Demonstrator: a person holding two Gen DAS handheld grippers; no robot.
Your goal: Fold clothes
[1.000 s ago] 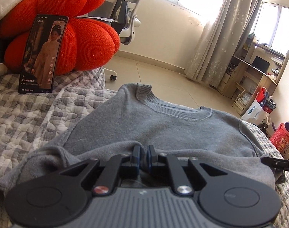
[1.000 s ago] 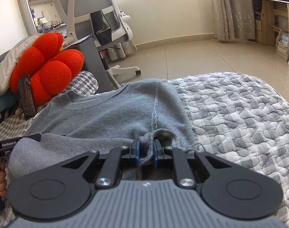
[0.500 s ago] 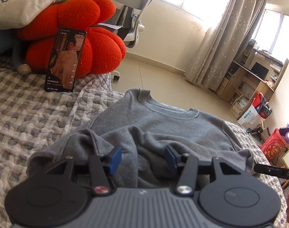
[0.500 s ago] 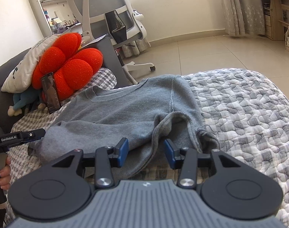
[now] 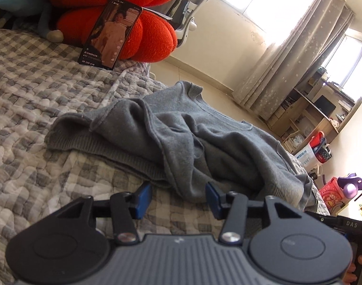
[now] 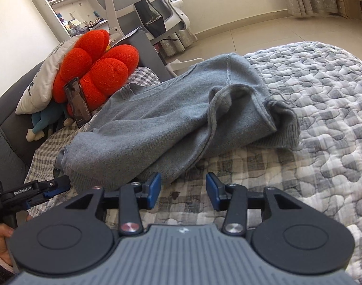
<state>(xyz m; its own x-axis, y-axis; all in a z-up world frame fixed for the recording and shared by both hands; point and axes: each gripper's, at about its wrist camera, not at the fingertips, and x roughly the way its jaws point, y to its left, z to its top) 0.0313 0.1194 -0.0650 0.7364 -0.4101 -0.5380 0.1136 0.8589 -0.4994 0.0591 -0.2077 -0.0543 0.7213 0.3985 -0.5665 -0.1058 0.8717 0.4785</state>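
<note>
Both my grippers have let go of the cloth and pulled back since a second ago. Left gripper jaws spread wide, nothing between them; right gripper likewise. Under both: grey-and-white checked quilted bedspread. Just ahead of the fingertips lies the rumpled grey knit sweater, lower part doubled up over the body, collar at the far edge. Beyond it a red petal-shaped plush cushion with a black smartphone leaning on it, screen lit. White mesh office chair behind. Nothing blocks the sweater.
</note>
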